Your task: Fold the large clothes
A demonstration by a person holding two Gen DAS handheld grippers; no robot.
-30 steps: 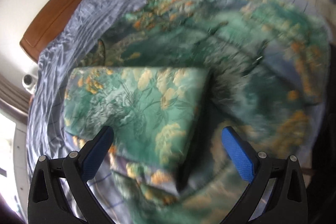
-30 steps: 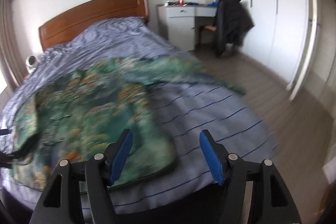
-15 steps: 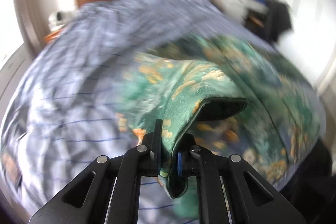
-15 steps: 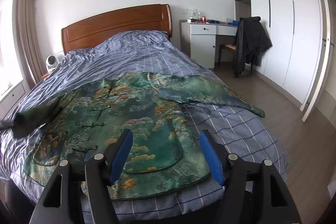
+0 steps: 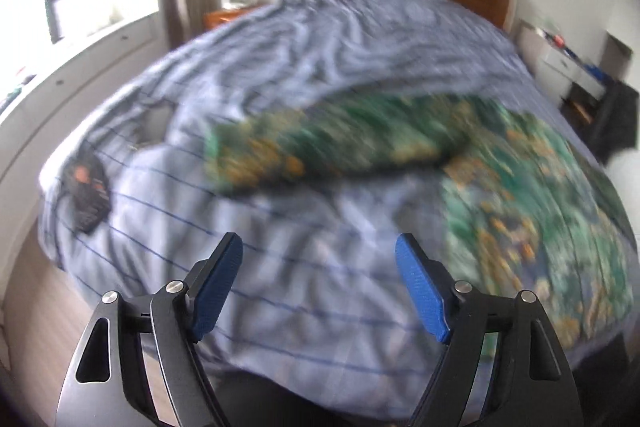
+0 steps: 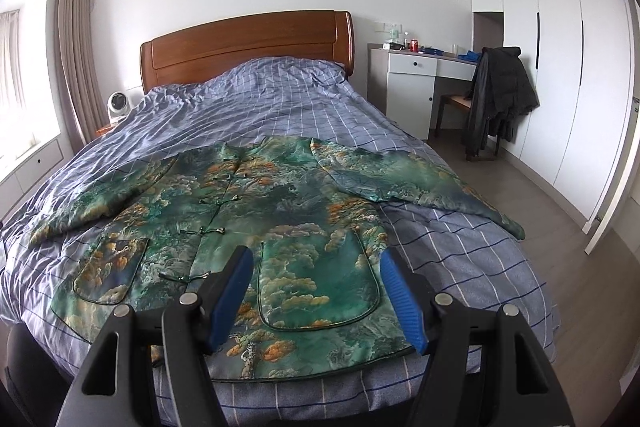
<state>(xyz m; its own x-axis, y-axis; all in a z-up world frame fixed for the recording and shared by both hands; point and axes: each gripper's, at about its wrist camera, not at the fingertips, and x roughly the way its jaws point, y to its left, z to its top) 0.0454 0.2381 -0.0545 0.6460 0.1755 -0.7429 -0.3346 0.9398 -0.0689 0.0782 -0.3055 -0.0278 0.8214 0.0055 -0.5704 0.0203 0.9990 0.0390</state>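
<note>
A green jacket with orange and white print [image 6: 280,223] lies spread flat, front up, on the blue checked bed cover [image 6: 280,107], both sleeves stretched out sideways. My right gripper [image 6: 316,291] is open and empty above the jacket's lower hem. In the blurred left wrist view the jacket's left sleeve [image 5: 320,147] lies out on the cover, its body [image 5: 532,211] to the right. My left gripper [image 5: 320,283] is open and empty above bare cover, short of the sleeve.
A wooden headboard [image 6: 248,47] stands at the far end. A white desk [image 6: 412,83] and a chair with a dark coat [image 6: 496,99] are at the right, by white wardrobes. A dark object [image 5: 86,195] lies on the bed's left edge. A small white fan [image 6: 118,105] sits left.
My left gripper was shut on the jacket's left sleeve half a second ago; it has let go, opened and drawn back. The sleeve now lies stretched out flat. The right gripper stayed open.
</note>
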